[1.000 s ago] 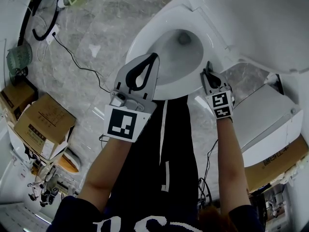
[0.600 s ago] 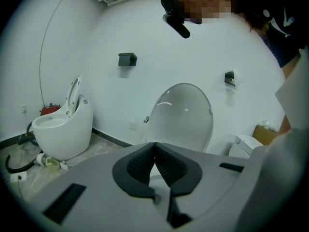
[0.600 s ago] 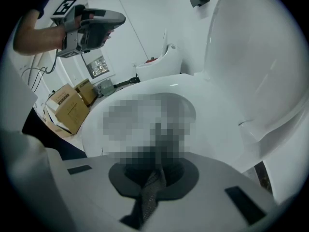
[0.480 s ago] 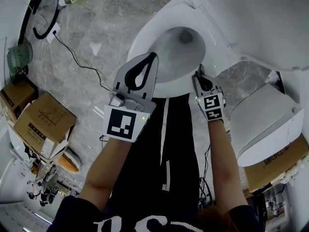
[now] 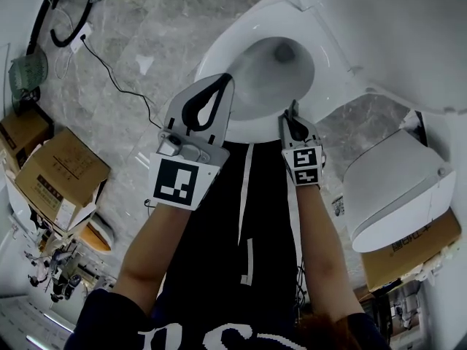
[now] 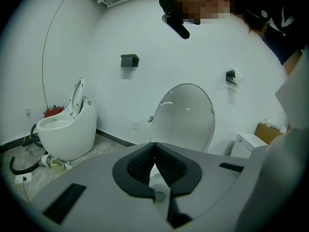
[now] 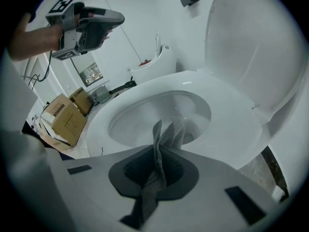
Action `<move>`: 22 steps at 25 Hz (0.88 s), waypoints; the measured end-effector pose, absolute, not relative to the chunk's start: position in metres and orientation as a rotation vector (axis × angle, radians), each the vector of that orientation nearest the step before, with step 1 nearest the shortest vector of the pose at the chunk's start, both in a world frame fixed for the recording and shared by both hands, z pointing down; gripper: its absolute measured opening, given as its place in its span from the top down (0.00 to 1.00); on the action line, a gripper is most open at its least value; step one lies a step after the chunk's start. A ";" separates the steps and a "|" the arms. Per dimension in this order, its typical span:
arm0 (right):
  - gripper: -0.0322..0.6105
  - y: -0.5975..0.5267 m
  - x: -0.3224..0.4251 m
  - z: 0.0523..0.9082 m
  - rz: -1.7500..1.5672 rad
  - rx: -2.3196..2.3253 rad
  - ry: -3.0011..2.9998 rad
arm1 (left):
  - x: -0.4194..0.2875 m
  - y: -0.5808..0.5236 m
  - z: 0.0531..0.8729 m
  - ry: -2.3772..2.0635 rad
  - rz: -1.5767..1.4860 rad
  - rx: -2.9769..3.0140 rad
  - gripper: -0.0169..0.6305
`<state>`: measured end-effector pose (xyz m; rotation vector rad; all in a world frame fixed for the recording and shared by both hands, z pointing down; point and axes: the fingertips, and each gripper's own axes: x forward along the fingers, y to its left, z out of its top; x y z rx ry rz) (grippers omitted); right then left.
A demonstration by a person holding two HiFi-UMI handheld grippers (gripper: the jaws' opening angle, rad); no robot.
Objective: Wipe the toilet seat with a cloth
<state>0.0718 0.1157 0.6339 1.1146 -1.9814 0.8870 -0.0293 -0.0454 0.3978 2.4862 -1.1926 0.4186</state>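
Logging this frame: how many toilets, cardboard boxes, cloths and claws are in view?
Toilets: 3 (centre toilet, right toilet, far toilet)
Cardboard boxes: 3 ()
Cloth: 1
Claws: 2 (left claw, right claw)
Total: 9

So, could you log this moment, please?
left tongs: shut, empty | right tongs: shut on cloth | cloth by toilet seat front
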 end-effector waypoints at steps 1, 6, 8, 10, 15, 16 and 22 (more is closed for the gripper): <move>0.91 0.116 0.068 0.634 0.890 1.129 -1.975 | -0.032 -0.046 0.398 -1.198 0.420 2.485 0.94; 0.91 0.123 0.048 0.634 0.907 1.208 -1.943 | -0.042 -0.048 0.400 -1.223 0.424 2.475 0.94; 0.91 0.128 0.034 0.634 0.913 1.184 -1.951 | -0.045 -0.049 0.400 -1.230 0.423 2.477 0.94; 0.91 0.132 0.018 0.633 0.923 1.159 -1.961 | -0.048 -0.049 0.400 -1.236 0.420 2.478 0.94; 0.91 0.139 -0.005 0.632 0.949 1.133 -1.971 | -0.059 -0.049 0.400 -1.253 0.419 2.466 0.94; 0.91 0.139 -0.009 0.632 0.953 1.124 -1.975 | -0.061 -0.049 0.400 -1.258 0.419 2.462 0.94; 0.91 0.141 -0.042 0.634 0.973 1.045 -2.019 | -0.075 -0.049 0.400 -1.287 0.425 2.447 0.94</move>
